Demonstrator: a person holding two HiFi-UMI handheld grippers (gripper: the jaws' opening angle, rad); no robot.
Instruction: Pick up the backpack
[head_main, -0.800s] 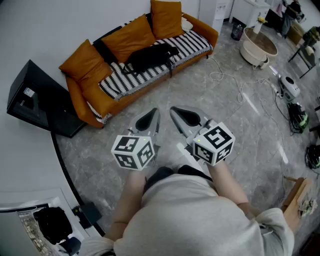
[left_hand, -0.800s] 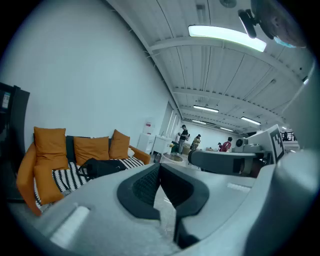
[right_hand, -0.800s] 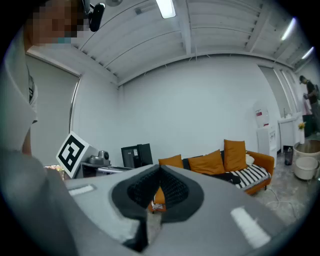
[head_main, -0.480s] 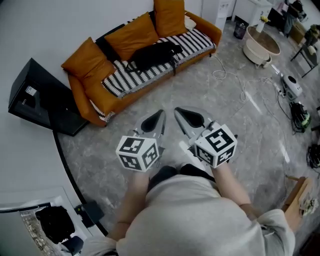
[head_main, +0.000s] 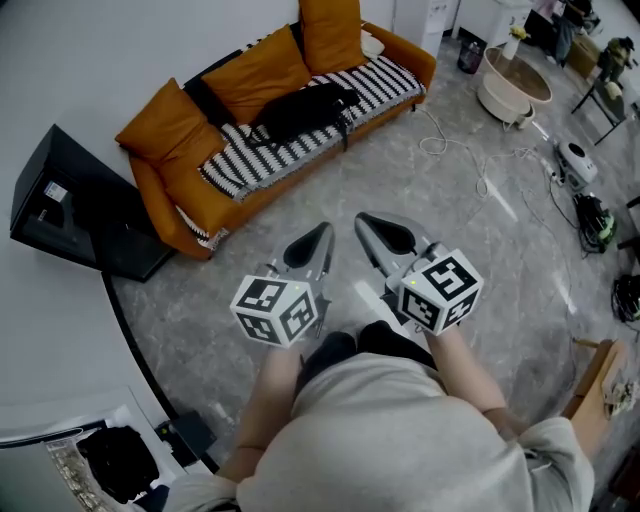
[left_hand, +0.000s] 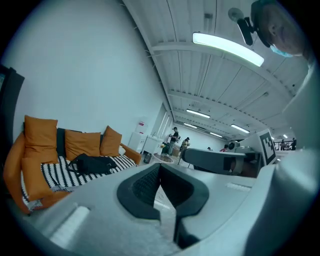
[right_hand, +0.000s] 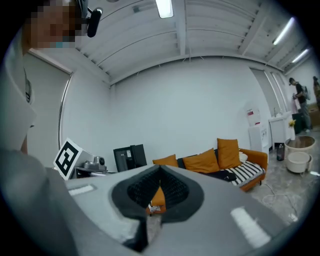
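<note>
A black backpack (head_main: 300, 108) lies on the striped seat of an orange sofa (head_main: 190, 200) at the far side of the room, also seen as the backpack (left_hand: 92, 163) in the left gripper view and the backpack (right_hand: 225, 175) in the right gripper view. My left gripper (head_main: 322, 233) and right gripper (head_main: 365, 222) are held side by side over the grey floor, well short of the sofa. Both are shut with nothing between the jaws.
A black cabinet (head_main: 75, 205) stands left of the sofa. White cables (head_main: 470, 165) trail across the marble floor to the right, near a round white tub (head_main: 513, 90) and a small appliance (head_main: 577, 160). Several people stand far off in the background.
The sofa and backpack sit slightly nearer and more to the left in the head view. Both grippers stay shut and side by side.
</note>
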